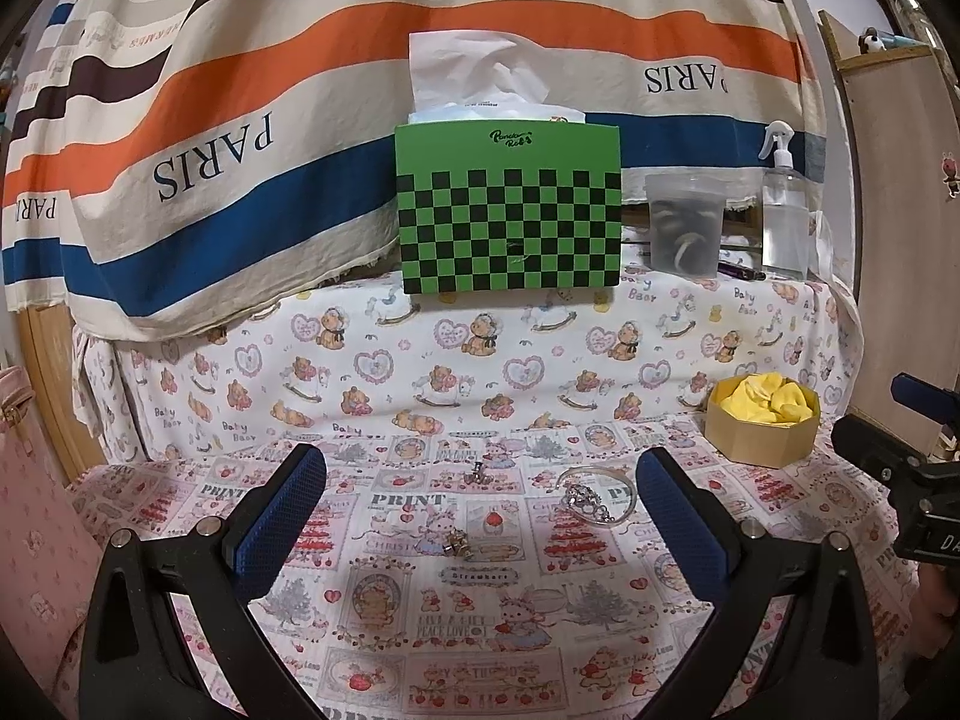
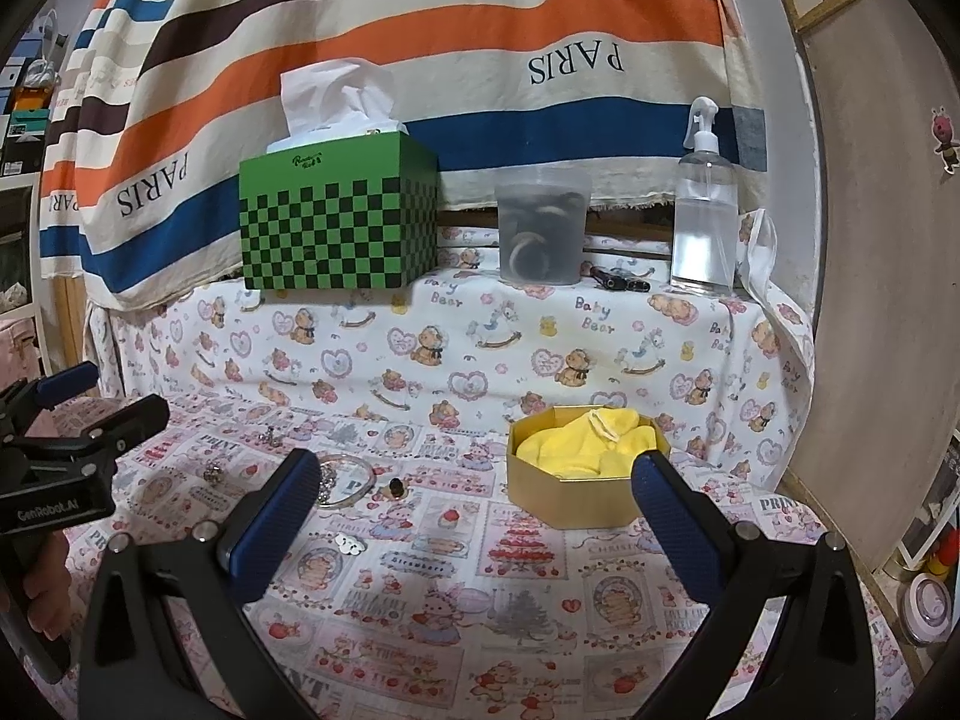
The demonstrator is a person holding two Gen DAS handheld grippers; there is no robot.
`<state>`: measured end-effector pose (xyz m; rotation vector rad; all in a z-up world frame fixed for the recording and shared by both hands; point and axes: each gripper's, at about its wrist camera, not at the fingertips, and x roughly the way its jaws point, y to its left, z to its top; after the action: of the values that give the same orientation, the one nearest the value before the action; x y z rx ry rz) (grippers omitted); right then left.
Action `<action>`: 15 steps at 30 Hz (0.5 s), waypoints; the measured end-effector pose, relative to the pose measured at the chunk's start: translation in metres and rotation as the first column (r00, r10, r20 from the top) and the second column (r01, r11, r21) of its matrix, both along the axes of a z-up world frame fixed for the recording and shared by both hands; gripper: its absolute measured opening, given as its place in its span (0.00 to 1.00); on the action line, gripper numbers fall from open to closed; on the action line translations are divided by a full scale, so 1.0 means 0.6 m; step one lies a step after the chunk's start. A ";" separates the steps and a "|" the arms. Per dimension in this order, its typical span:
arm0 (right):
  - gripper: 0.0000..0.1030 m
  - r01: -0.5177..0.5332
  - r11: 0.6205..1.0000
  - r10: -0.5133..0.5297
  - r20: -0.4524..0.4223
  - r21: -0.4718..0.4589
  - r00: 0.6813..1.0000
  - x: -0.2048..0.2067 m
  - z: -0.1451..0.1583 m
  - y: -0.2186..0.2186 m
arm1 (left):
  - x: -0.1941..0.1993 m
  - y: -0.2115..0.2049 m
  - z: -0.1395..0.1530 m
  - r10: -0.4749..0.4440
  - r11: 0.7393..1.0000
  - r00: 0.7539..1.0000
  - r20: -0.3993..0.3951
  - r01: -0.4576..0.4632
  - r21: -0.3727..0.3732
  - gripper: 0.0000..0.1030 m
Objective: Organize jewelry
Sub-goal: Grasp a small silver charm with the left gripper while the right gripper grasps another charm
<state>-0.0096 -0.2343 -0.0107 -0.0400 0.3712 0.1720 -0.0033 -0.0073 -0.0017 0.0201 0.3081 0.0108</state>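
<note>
A counter draped in pink cartoon-print cloth carries the jewelry; behind it a raised ledge under a teddy-bear cloth holds a green checkered tissue box, a cloudy tub and a spray bottle. A striped "PARIS" sheet hangs as backdrop.

The left gripper and right gripper hover with jaws wide apart, holding nothing. A bangle lies left of the gold box (yellow cloth inside). Small pieces, probably charms, lie loose nearby, apart from each other.
</note>
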 end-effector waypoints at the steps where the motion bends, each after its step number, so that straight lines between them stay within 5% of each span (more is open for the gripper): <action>1: 1.00 0.002 1.000 -0.002 0.005 0.000 1.000 0.000 0.000 0.001 | 0.002 0.001 -0.001 -0.005 1.000 1.000 -0.009 0.005 -0.007 1.00; 5: 1.00 -0.007 1.000 0.007 0.003 -0.002 1.000 0.001 -0.001 0.001 | 0.033 0.023 -0.011 -0.009 0.996 0.993 -0.120 -0.001 -0.084 1.00; 10: 1.00 -0.090 0.992 0.105 -0.169 0.094 0.980 0.026 -0.009 -0.005 | 0.062 0.068 -0.015 0.020 0.985 0.975 -0.220 -0.058 -0.165 1.00; 13: 1.00 -0.083 0.995 0.090 -0.154 0.053 0.984 0.042 -0.015 -0.003 | 0.075 0.099 -0.016 0.034 0.974 0.965 -0.260 -0.090 -0.206 1.00; 15: 1.00 -0.044 0.995 0.064 -0.242 0.089 0.968 0.065 -0.018 -0.007 | 0.084 0.113 -0.021 0.037 0.969 0.957 -0.288 -0.105 -0.224 1.00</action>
<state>0.0294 -0.2387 -0.0218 0.0540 0.6092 0.2476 0.0470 0.0605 -0.0144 -0.2300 0.5944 0.0435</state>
